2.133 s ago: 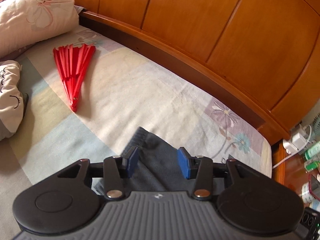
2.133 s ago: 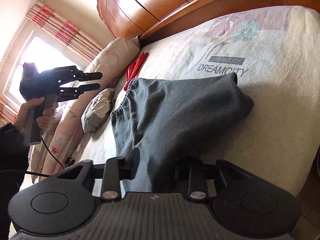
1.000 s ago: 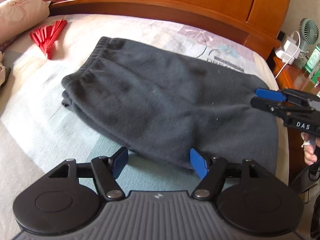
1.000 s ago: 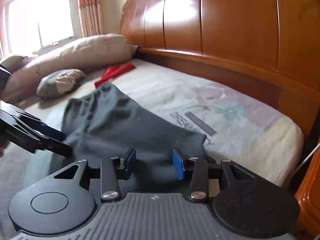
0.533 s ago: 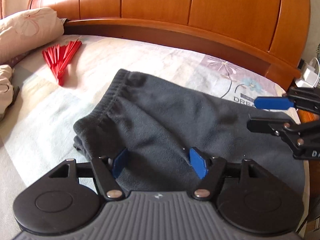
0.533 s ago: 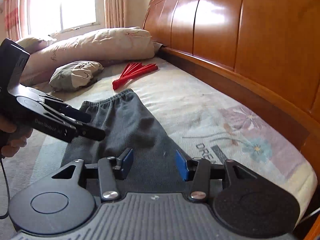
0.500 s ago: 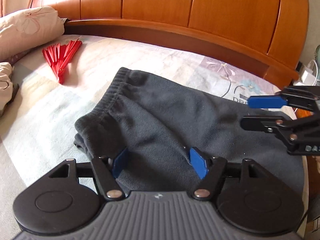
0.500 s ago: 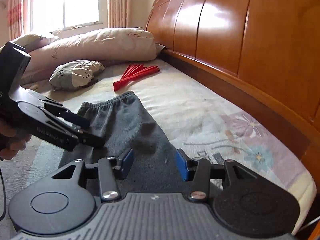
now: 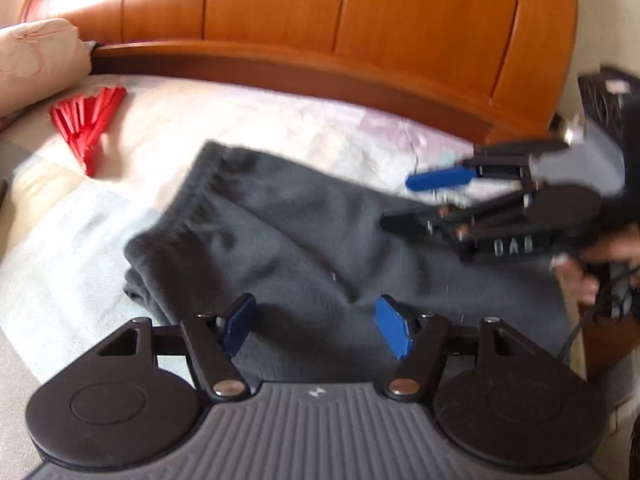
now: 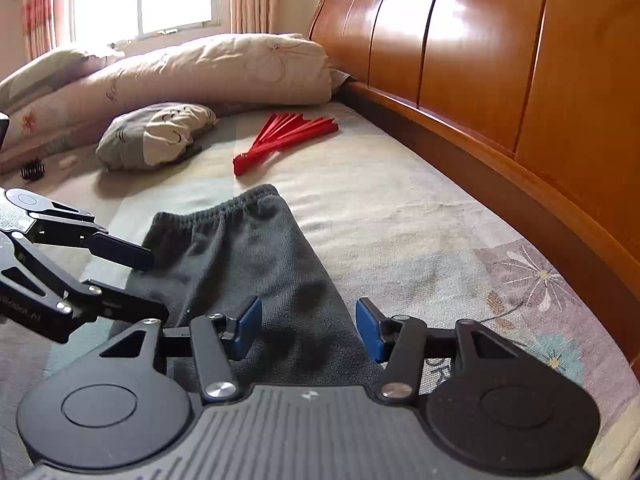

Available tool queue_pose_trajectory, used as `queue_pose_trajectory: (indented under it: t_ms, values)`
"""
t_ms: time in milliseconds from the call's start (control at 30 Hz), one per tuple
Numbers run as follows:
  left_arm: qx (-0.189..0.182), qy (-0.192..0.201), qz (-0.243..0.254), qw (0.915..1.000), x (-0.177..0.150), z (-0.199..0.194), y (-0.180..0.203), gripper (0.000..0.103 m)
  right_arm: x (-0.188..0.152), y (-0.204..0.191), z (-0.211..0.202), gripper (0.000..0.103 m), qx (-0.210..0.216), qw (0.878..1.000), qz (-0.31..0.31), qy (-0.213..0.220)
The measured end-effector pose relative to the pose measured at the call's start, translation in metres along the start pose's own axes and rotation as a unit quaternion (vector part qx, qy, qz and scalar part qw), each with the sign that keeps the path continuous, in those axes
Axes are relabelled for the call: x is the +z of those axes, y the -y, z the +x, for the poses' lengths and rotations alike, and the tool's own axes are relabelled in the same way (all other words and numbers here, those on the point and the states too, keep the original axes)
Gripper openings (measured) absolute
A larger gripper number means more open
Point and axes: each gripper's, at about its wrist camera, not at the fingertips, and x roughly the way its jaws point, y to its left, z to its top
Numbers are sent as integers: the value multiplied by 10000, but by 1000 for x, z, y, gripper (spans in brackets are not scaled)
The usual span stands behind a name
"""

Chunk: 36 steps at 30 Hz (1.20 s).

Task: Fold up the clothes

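Note:
Folded dark grey pants (image 9: 304,240) lie flat on the bed, elastic waistband toward the headboard. My left gripper (image 9: 316,326) hovers open over their near edge, nothing between its blue pads. In the right wrist view the same pants (image 10: 256,264) stretch away from my right gripper (image 10: 308,330), which is open just above the cloth. The right gripper (image 9: 404,204) also shows at the right of the left wrist view, held by a hand over the pants' right side. The left gripper (image 10: 154,284) shows at the left of the right wrist view, beside the waistband.
A red folding fan (image 10: 280,138) lies on the sheet beyond the pants. A small cushion (image 10: 156,134) and a long pillow (image 10: 208,72) sit farther back. The wooden headboard (image 10: 500,56) runs along the right side. The bed's edge is near the pants' right end.
Both grippers have moved closer in over the pants and toward each other. The right gripper now sits farther left in the left wrist view. The pants lie as before.

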Motion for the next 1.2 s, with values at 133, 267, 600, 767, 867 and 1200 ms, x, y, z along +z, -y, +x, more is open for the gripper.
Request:
queue_pose_trajectory:
  t_ms: [133,267,600,767,867,1200]
  values:
    - [218,-386,407,9982,-9,-9,2,71,-4,8,6,57,-32,9999,44,-163]
    - [136,-123,338,9993,0,-25,7,66,-7,10,-2,58,-88,9999,29,-120]
    - [93,-557,890,9944,-23,-10,44,71,-9,9,4,58,-24,9998,-20,-208]
    - [-124,-547,511,9971,-13,-25,26,67,-13,11,-13,58,1,9999,-51,-156]
    - [-137,0,303,9994,4,-25,19,68,-13,3,-30,62,240,9996,-122,-66]
    - [381,-268,-587,9972,-5,-13,-24,69,-45,21,-36,68,423,9976,-51,-548]
